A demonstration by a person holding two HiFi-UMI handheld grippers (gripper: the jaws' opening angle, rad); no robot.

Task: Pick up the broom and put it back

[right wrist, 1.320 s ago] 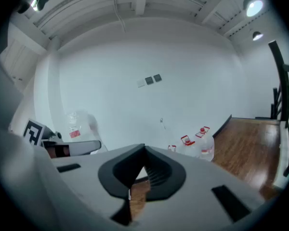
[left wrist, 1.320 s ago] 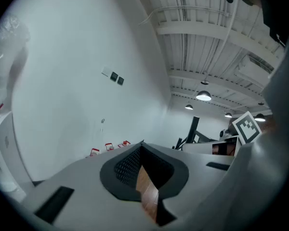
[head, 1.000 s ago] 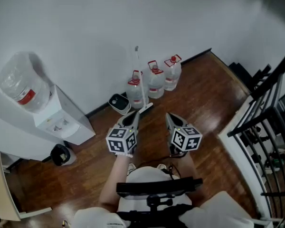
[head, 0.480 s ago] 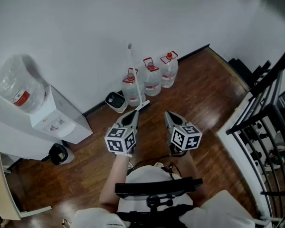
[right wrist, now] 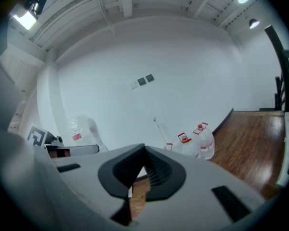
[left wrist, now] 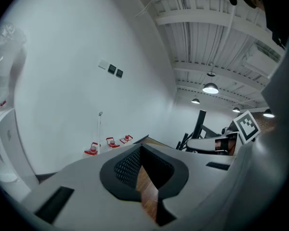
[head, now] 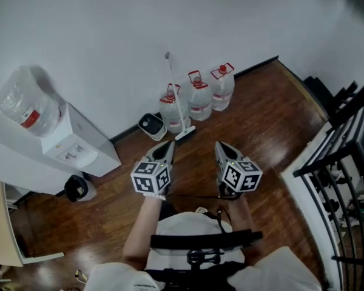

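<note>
Apparently nothing was in hand: left hand-held gripper (head: pixel 168 145) and right hand-held gripper (head: pixel 220 145) both had jaws together and empty, side by side. Broom (head: pixel 177 102) stood leaning on the wall (head: pixel 109 53), ahead of both and well apart from them, just beside the water bottles (head: pixel 199 99). Either the pickup hadn't started or it was already put back; couldn't tell which.

Three jugs (head: pixel 200 99), one broom (head: pixel 185 133)
</note>
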